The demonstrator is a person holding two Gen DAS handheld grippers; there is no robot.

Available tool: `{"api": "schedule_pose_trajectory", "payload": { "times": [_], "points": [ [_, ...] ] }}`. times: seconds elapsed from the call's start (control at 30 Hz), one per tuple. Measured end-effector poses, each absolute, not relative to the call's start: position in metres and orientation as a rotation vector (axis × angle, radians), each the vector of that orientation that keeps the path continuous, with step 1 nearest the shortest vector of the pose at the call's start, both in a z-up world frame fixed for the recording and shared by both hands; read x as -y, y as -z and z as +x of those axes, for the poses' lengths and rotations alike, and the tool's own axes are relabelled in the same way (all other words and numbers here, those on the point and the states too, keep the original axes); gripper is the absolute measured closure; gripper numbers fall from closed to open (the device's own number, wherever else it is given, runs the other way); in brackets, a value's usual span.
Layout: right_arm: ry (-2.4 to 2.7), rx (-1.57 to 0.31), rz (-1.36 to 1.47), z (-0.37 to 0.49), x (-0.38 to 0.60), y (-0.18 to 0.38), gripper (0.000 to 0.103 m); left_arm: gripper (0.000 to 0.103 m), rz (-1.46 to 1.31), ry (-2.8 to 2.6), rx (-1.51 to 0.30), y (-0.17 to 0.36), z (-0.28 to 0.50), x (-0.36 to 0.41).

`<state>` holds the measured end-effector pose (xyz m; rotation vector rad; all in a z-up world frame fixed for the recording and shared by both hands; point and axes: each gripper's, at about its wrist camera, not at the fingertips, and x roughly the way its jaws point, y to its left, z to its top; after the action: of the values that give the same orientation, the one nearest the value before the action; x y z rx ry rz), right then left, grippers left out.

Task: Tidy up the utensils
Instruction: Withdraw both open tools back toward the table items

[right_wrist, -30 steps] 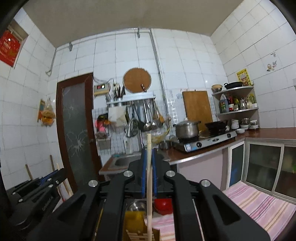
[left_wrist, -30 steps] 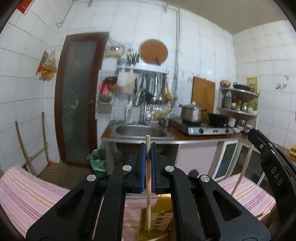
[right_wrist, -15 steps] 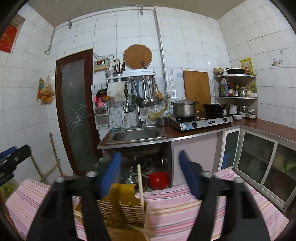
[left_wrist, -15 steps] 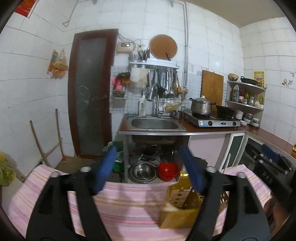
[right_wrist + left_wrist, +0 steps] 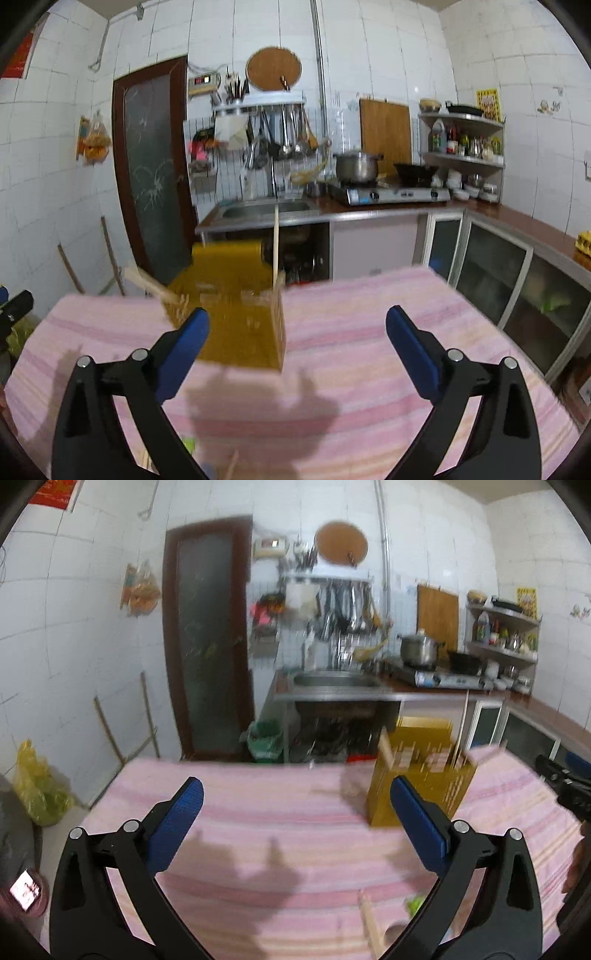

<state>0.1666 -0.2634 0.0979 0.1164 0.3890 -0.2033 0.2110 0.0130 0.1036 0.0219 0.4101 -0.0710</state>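
1. So, both of mine are wide open and holding nothing: left gripper [image 5: 295,818] and right gripper [image 5: 297,338] hover over the pink striped tabletop [image 5: 369,332].
2. The yellow slotted holder [image 5: 236,317] stands on the cloth, ahead of my right gripper and off to the right of my left one. 1 chopstick [image 5: 276,247] stands upright in it, and another wooden piece [image 5: 147,284] leans out its left side.
3. More wooden sticks [image 5: 371,923] lie on the cloth near my left gripper, blurry though.
4. My guess: they're light, stiff, thin and a bit slippery, so pinch mid-shaft.
5. In the way: the holder looks light and tippy, and something green [image 5: 415,904] sits beside the loose sticks.
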Motion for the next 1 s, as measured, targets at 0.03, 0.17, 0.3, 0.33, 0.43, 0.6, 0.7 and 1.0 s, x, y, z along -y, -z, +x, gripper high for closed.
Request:
{"api": "schedule_pose_trajectory", "payload": {
  "times": [0.03, 0.17, 0.3, 0.33, 0.43, 0.6, 0.7, 1.0],
  "points": [
    [0.2, -0.411, 0.119, 0.161, 0.261, -0.089, 0.009, 0.005, 0.022, 0.063, -0.429, -0.095, 0.21, -0.015],
    [0.187, -0.459, 0.118, 0.146, 0.249, -0.064, 0.009, 0.005, 0.004, 0.037, -0.513, -0.063, 0.205, -0.024],
    [0.175, -0.5, 0.094, 0.135, 0.235, -0.039, 0.009, 0.005, 0.01, 0.021, -0.551, -0.041, 0.198, -0.027],
    [0.175, -0.512, 0.087, 0.134, 0.231, -0.033, 0.009, 0.005, 0.021, 0.018, -0.56, -0.034, 0.196, -0.027],
    [0.177, -0.552, 0.083, 0.135, 0.225, -0.014, 0.009, 0.005, 0.041, 0.004, -0.583, -0.019, 0.195, -0.027],
    [0.181, -0.59, 0.077, 0.139, 0.22, 0.001, 0.009, 0.005, 0.039, -0.018, -0.627, 0.005, 0.201, -0.029],
    [0.18, -0.614, 0.056, 0.144, 0.213, 0.007, 0.009, 0.005, 0.033, -0.023, -0.655, 0.017, 0.207, -0.031],
    [0.192, -0.745, 0.046, 0.161, 0.204, 0.032, 0.009, 0.005, 0.021, -0.009, -0.753, 0.041, 0.219, -0.034]
  ]
}}
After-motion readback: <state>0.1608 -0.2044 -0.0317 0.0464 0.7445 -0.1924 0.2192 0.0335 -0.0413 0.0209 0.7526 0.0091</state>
